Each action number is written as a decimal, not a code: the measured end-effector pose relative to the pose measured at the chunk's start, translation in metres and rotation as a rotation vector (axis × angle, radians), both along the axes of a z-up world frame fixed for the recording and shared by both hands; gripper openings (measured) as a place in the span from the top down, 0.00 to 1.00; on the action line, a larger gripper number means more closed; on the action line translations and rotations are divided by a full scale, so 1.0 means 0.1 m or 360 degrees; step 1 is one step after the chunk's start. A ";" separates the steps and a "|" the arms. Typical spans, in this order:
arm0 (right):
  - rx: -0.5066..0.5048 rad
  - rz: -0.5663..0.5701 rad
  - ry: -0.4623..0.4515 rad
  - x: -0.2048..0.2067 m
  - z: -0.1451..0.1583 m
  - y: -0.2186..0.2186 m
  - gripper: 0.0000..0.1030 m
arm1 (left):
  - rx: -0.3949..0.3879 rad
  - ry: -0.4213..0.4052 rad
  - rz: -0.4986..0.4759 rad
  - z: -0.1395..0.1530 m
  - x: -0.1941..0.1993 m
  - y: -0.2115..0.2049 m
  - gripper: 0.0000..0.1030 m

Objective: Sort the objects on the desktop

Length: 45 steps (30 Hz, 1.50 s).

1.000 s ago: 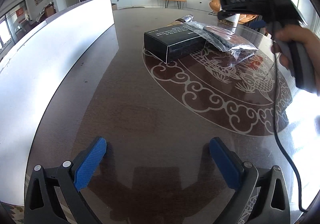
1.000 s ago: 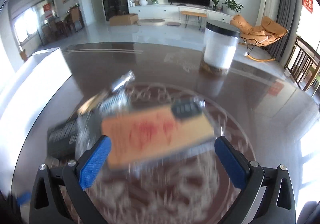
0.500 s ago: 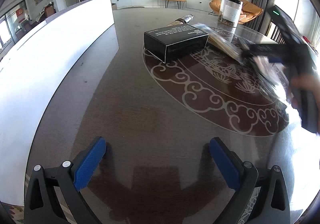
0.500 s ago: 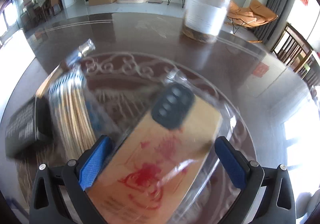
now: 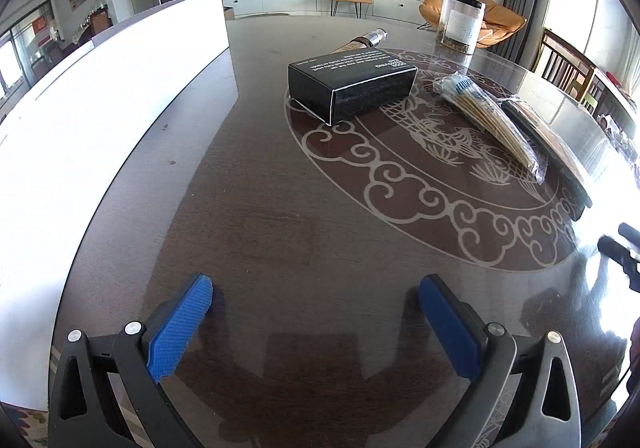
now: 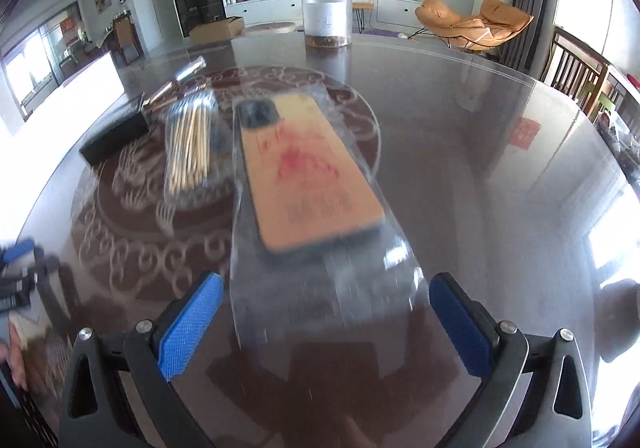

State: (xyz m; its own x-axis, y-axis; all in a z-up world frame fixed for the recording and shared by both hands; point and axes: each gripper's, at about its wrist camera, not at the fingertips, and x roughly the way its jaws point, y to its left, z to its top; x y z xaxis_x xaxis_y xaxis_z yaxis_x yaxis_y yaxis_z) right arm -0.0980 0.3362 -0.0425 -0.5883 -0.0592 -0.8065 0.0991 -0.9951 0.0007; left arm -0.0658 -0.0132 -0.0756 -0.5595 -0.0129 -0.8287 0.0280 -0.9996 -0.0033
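An orange phone case in a clear bag [image 6: 312,171] lies flat on the dark round table [image 6: 460,151]; it also shows at the right as the phone case bag [image 5: 552,143]. The bag's empty near end reaches between the fingers of my right gripper [image 6: 324,308], which is open and blurred by motion. A bag of wooden sticks [image 6: 190,143] lies to its left, the same sticks bag [image 5: 492,115] beside a black box [image 5: 352,87]. My left gripper [image 5: 316,308] stands open over bare table, well short of the box. The right gripper [image 5: 624,248] pokes in at the right edge.
A clear jar with a black lid [image 6: 326,13] stands at the table's far side. A metal-capped tube [image 5: 362,39] lies behind the black box. A tall white panel [image 5: 100,107] runs along the left. A hand [image 6: 8,348] holds the left gripper [image 6: 16,252].
The bagged phone case came off the black box and sticks bag and now lies on the table's right side. My right gripper drew back toward the near edge. The left gripper stayed put.
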 end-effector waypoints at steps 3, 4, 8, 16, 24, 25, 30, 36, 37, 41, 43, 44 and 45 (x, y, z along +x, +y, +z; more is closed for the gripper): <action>0.0047 0.0019 -0.0031 0.16 -0.08 0.01 0.00 | -0.0001 -0.0001 -0.0001 0.00 0.00 0.00 0.00; 0.0025 0.0027 -0.0023 0.16 -0.09 0.01 0.00 | 0.0000 0.0000 -0.0001 0.00 0.00 0.01 0.00; 0.0024 0.0010 -0.0014 0.13 -0.12 -0.01 0.00 | 0.0000 0.0000 -0.0042 0.01 0.01 -0.01 0.00; 0.0027 0.0000 -0.0014 0.13 -0.13 -0.03 0.00 | -0.0039 -0.0215 -0.0546 0.04 -0.63 -0.12 0.00; 0.0026 0.0000 -0.0014 0.13 -0.13 -0.03 0.00 | -0.0056 -0.0267 -0.0610 0.04 -1.49 -0.22 0.00; 0.0026 0.0000 -0.0014 0.13 -0.13 -0.03 0.00 | -0.0064 -0.0267 -0.0615 0.04 -1.56 -0.20 0.00; 0.0026 0.0001 -0.0014 0.13 -0.13 -0.03 0.00 | -0.0102 -0.0217 -0.0717 0.12 -1.79 0.03 0.00; 0.0026 0.0002 -0.0014 0.13 -0.13 -0.03 0.00 | -0.0124 -0.0252 -0.0688 0.09 -1.95 0.25 0.00; 0.0026 0.0002 -0.0014 0.13 -0.13 -0.03 0.00 | -0.0094 -0.0264 -0.0637 0.10 -1.96 0.24 0.00; 0.0026 0.0003 -0.0014 0.12 -0.13 -0.03 0.00 | -0.0021 -0.0201 -0.0485 0.18 -1.90 0.16 0.40; 0.0026 0.0003 -0.0014 0.12 -0.13 -0.03 0.00 | 0.0018 -0.0175 -0.0428 0.20 -1.76 0.09 0.44; 0.0026 0.0003 -0.0014 0.13 -0.13 -0.03 0.00 | 0.0020 -0.0162 -0.0381 0.21 -1.68 0.06 0.44; 0.0026 0.0003 -0.0014 0.12 -0.13 -0.03 0.00 | 0.0043 -0.0148 -0.0336 0.22 -1.58 0.01 0.44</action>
State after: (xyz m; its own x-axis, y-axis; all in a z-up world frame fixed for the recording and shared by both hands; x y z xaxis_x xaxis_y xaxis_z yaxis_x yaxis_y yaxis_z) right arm -0.0855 0.3329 -0.0559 -0.5810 -0.0470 -0.8126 0.1007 -0.9948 -0.0145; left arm -0.2237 -0.0123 -0.0533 -0.4685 0.1189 -0.8754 -0.1801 -0.9830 -0.0372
